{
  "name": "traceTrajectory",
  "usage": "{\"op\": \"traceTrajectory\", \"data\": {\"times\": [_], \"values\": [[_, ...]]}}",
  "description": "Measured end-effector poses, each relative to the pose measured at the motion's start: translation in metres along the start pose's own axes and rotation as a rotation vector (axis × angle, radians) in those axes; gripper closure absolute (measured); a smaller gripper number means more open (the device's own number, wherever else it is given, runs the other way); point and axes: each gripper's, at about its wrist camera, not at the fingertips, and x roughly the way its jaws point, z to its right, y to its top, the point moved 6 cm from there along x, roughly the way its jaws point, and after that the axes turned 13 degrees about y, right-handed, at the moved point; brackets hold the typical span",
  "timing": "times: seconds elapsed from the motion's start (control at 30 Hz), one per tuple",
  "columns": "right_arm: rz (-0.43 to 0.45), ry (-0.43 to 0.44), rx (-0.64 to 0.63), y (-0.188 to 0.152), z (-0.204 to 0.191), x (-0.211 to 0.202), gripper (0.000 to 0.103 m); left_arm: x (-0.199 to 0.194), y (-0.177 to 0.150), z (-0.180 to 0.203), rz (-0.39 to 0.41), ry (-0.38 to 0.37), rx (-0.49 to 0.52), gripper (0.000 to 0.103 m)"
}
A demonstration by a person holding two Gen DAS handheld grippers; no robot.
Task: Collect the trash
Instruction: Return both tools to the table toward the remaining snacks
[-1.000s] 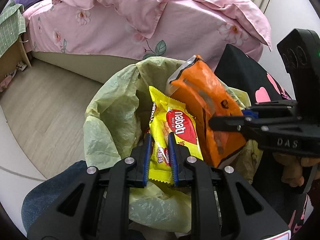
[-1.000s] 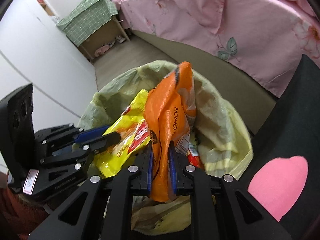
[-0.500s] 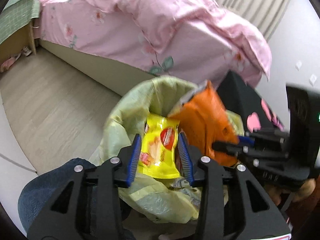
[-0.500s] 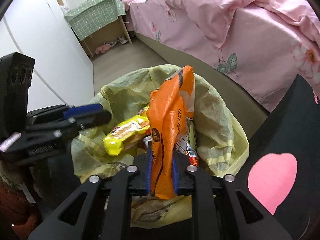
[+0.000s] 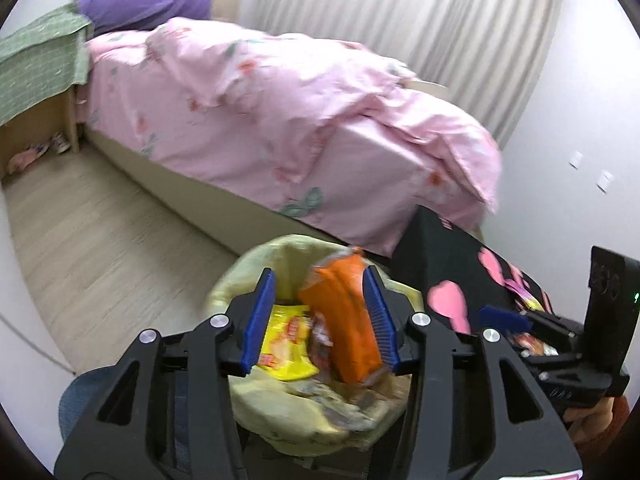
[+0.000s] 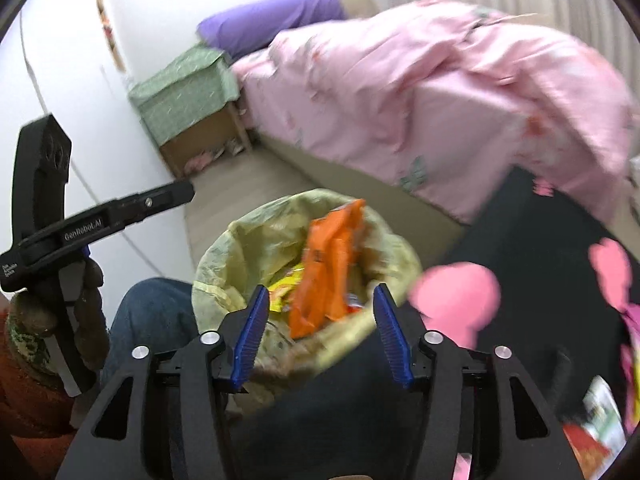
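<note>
1. While both sets of jaws are opening, nothing is pinched in either: the left tool [image 5: 318, 316] stands fairly wide above the bin [image 5: 240, 280], and the right tool [image 6: 320, 332] is wider, also over it.
2. Seen between the blue pads, the orange bag [image 5: 344, 320] stands on end inside the bin, its top poking above the rim; the yellow wrapper [image 5: 286, 344] lies lower, to its left. Both are clear of the pads.
3. These packets look like thin, crinkly film: very light, soft, slick. I judge they fold under any squeeze and slip out of a loose pinch, so a flat edge or crimped seal is the best place to nip them.
4. The liner [image 6: 224, 256] is a thin yellowish film folded over the rim. It would likely drag or tear if a pad snagged it.
5. More litter seems to lie on the black, pink-hearted cloth [image 6: 560, 280] at the right: a pale packet [image 6: 600, 408] near the lower edge. I judge this the next to collect.
6. Hard to tell:
   - the bin's body and base are hidden by the tools and liner;
   - how full the bin is under the two packets is unclear;
   - motion blur smears the print on both, and on the litter at the right;
   - that litter is cut off by the lens edge;
   - a knee [image 6: 152, 316] in jeans sits just beside the bin.
</note>
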Motion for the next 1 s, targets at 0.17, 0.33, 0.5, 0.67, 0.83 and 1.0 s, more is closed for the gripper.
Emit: {"op": "traceTrajectory", "data": {"times": [0.17, 0.33, 0.5, 0.67, 0.83, 1.0], "values": [[0.126, -0.109, 0.051, -0.028, 0.016, -0.079, 0.048, -0.018, -0.013, 0.057, 0.011, -0.119, 0.113, 0.059], [0.249, -0.262, 0.115, -0.063, 0.045, -0.165, 0.041, -0.035, -0.030, 0.121, 0.027, -0.238, 0.255, 0.056], [0.313, -0.376, 0.167, -0.092, 0.072, -0.223, 0.039, -0.041, -0.048, 0.180, 0.010, -0.362, 0.355, 0.055], [0.403, -0.340, 0.183, -0.123, 0.082, -0.261, 0.032, -0.035, -0.063, 0.229, -0.025, -0.418, 0.423, 0.055], [0.361, -0.377, 0.193, -0.147, 0.089, -0.271, 0.032, -0.013, -0.060, 0.288, -0.111, -0.489, 0.441, 0.048], [0.386, -0.454, 0.260, -0.172, 0.106, -0.286, 0.032, 0.031, -0.068, 0.362, -0.209, -0.428, 0.509, 0.044]]}}
